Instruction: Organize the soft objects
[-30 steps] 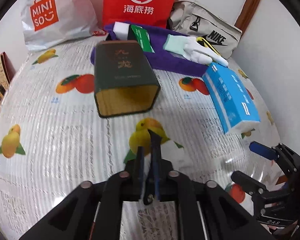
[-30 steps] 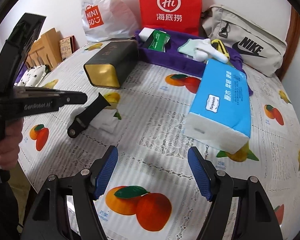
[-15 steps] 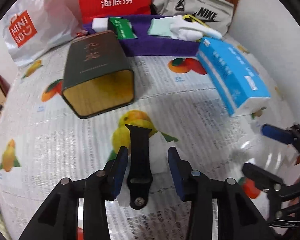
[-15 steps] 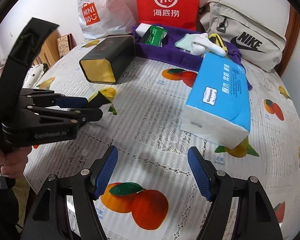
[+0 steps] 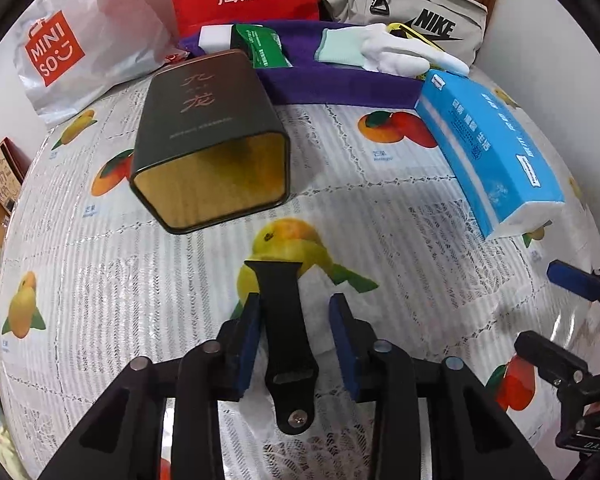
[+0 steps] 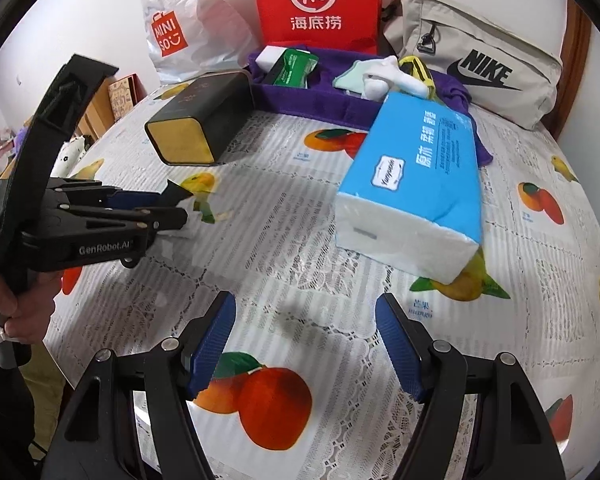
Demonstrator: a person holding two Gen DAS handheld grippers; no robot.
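Lies lengthwise between the left gripper [image 5: 296,340] fingers, just closing but not clamped: black watch strap [image 5: 286,344]; right gripper [image 6: 305,344] fingers apart, empty.

This looks like a lived-in room of a home. The desk [image 6: 339,240] wears a glossy white lace-patterned plastic cover printed with oranges and mangoes, the sort laid over a household dining surface. Along its far edge, against a plain white wall, everyday belongings are propped: a crinkled white plastic shopping bag with an orange logo [image 6: 172,28], a red paper carrier bag with a white round logo [image 6: 315,0] and a beige fabric waist bag with a black sports logo [image 6: 471,56]. A blue-and-white soft pack of tissues [image 6: 415,184] lies on the cover. At the left, wooden furniture [image 6: 96,120] stands beyond the desk; at the right, a brown wooden door frame [image 6: 575,48] rises.
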